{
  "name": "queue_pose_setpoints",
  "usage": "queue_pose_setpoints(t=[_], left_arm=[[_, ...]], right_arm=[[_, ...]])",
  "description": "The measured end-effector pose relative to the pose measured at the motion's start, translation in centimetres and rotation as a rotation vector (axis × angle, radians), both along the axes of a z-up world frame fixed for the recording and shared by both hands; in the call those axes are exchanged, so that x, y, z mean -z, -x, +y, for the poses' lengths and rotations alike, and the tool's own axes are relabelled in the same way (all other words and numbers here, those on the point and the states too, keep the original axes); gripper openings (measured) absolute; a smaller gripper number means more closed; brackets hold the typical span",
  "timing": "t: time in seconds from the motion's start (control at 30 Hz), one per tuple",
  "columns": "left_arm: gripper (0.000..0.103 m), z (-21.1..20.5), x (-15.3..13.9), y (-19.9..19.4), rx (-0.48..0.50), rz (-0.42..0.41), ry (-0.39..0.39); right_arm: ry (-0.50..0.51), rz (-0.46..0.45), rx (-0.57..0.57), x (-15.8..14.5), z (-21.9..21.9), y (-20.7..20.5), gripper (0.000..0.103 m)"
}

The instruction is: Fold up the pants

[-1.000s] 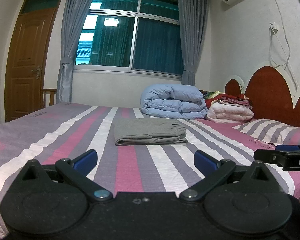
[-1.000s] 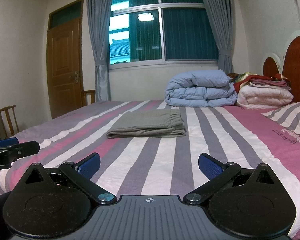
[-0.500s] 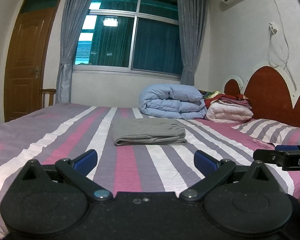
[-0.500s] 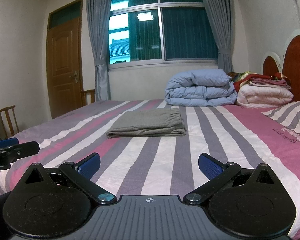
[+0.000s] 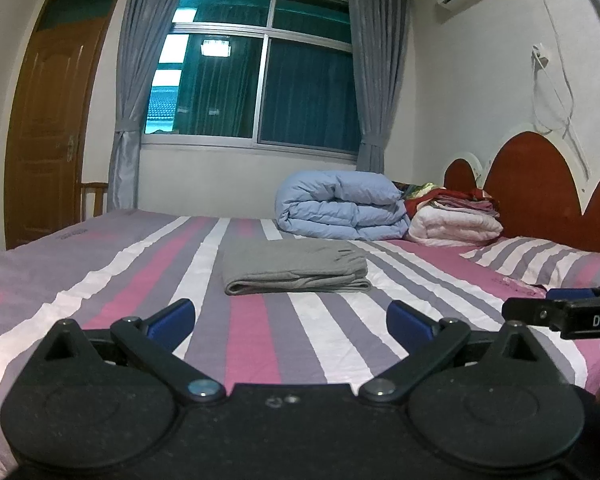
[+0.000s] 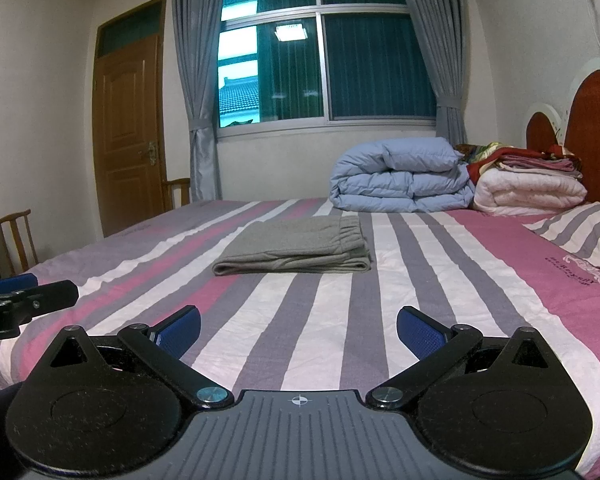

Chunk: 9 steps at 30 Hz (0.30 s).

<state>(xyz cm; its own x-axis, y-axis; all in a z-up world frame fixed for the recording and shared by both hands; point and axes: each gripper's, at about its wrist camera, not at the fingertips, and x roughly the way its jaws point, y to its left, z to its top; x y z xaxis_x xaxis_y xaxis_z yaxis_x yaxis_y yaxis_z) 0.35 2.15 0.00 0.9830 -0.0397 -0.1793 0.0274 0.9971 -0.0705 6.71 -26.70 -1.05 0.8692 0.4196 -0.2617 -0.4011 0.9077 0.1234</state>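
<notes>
Door: a brown panelled wooden door [image 5: 48, 120] stands shut at the far left, with a wooden chair [image 6: 14, 236] near it.
Window: a wide sliding window [image 5: 260, 80] with grey curtains tied back on either side.
Left gripper: the black two-finger left gripper with blue pads [image 5: 290, 314] is held low over the near edge of the bed — jaws spread wide, nothing between them.
Pants: the grey knit pants [image 5: 294, 266] lie folded into a flat rectangle in the middle of the striped pink, grey and white bedsheet [image 5: 260, 340], well apart from both grippers.
Right gripper: the matching black right gripper [image 6: 298, 326] is level beside the left one — jaws spread, empty.
Bedding: a folded pale-blue quilt [image 5: 340, 210] and a pink-white blanket stack [image 5: 456, 220] sit touching near the red scalloped headboard [image 5: 540, 184].
</notes>
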Motion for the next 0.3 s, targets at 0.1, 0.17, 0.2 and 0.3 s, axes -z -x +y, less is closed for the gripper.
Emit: queue_pose_setpoints(t=[0.1, 0.17, 0.2, 0.3], left_arm=[[0.095, -0.03, 0.02, 0.06, 0.006, -0.001, -0.007], [0.095, -0.01, 0.02, 0.07, 0.008, -0.001, -0.004], [0.095, -0.04, 0.01, 0.07, 0.005, -0.002, -0.005], [0.096, -0.14, 0.02, 0.11, 0.001, 0.001, -0.006]], right_arm=[[0.0, 0.0, 0.0, -0.01, 0.0, 0.02, 0.103], [0.0, 0.0, 0.0, -0.02, 0.01, 0.02, 0.103], [0.0, 0.0, 0.0, -0.03, 0.01, 0.03, 0.103], [0.0, 0.0, 0.0, -0.05, 0.03, 0.04, 0.103]])
